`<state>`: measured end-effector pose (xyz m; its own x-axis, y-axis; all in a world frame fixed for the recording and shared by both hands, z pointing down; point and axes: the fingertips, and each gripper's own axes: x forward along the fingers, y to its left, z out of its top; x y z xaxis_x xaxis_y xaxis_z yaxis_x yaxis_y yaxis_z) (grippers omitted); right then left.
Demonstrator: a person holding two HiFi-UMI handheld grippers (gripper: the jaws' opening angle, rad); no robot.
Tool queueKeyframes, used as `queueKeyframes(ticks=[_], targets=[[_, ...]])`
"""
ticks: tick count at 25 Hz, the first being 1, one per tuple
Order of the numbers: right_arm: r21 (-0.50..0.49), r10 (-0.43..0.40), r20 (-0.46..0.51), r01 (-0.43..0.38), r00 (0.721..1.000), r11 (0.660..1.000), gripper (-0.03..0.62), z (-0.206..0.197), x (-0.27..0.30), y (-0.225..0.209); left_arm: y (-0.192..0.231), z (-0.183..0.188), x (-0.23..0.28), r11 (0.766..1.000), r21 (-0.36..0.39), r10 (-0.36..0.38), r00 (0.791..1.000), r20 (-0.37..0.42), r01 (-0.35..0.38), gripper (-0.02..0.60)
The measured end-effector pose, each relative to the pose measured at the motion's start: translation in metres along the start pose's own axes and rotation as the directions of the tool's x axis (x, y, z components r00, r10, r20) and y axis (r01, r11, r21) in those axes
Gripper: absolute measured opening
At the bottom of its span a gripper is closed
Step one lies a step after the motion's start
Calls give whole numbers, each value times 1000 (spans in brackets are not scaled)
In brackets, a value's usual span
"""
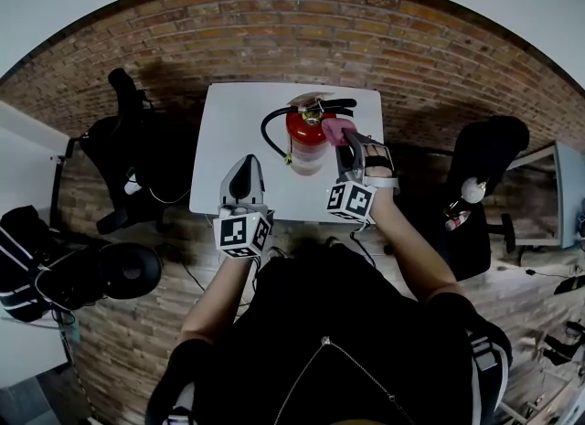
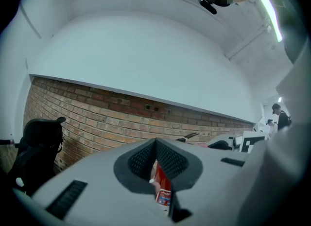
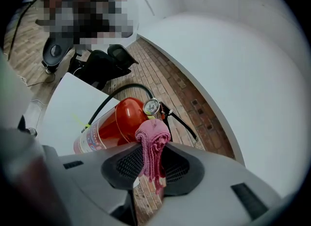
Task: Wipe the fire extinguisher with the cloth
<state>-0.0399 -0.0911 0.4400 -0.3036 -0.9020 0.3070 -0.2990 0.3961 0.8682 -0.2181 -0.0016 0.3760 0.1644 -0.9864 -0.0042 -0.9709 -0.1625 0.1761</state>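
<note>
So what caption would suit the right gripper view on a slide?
Right gripper clamps a pink cloth near the top of a red fire extinguisher on a white table.

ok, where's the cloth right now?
The pink cloth is pinched in the right gripper, at the top of the red fire extinguisher, beside its gauge, on the white table.

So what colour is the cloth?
Pink cloth, clearest in the right gripper view.
</note>
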Motion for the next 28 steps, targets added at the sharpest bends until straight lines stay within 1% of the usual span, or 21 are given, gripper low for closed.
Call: queueKeyframes(ticks=[6, 10, 13, 15, 16, 17, 19, 20, 22, 24, 25, 26, 27, 28], targets=[[11, 20, 14, -20, 1000, 1000, 107, -9, 14, -5, -22, 19, 13, 999, 37, -7, 1000, 22, 6, 11], [49, 54, 27, -56, 998, 997, 107, -11, 13, -8, -34, 31, 22, 998, 61, -10, 999, 31, 8, 11], [126, 104, 50, -110, 993, 986, 107, -14, 6, -8, -39, 34, 27, 997, 76, -17, 999, 37, 14, 11], [218, 151, 93, -169, 984, 961, 107, -15, -1, -10, -43, 37, 31, 996, 85, -27, 999, 37, 24, 11], [276, 180, 123, -208, 976, 938, 107, -15, -5, -12, -45, 39, 33, 996, 89, -33, 999, 37, 29, 11], [338, 208, 155, -249, 966, 908, 107, -15, -10, -16, -47, 42, 35, 995, 92, -37, 999, 37, 33, 11], [459, 244, 212, -317, 946, 830, 107, -16, -20, -26, -50, 46, 38, 994, 98, -45, 998, 38, 41, 11], [518, 251, 240, -342, 938, 784, 107, -18, -25, -33, -52, 48, 39, 994, 101, -49, 998, 40, 45, 11], [629, 245, 300, -384, 922, 676, 107, -21, -32, -50, -56, 55, 42, 992, 110, -61, 997, 46, 56, 11], [712, 225, 356, -419, 907, 563, 107, -25, -38, -68, -61, 63, 44, 990, 124, -76, 996, 53, 69, 11], [740, 214, 376, -432, 901, 515, 107, -27, -42, -77, -63, 66, 44, 989, 129, -82, 995, 59, 74, 11], [760, 202, 392, -439, 898, 478, 107, -29, -45, -85, -65, 70, 44, 988, 132, -86, 994, 66, 77, 11], [773, 190, 401, -443, 896, 454, 107, -31, -48, -92, -67, 73, 43, 988, 133, -88, 993, 73, 78, 11], [780, 178, 406, -442, 896, 443, 107, -32, -51, -97, -69, 76, 42, 988, 135, -90, 993, 79, 79, 11]])
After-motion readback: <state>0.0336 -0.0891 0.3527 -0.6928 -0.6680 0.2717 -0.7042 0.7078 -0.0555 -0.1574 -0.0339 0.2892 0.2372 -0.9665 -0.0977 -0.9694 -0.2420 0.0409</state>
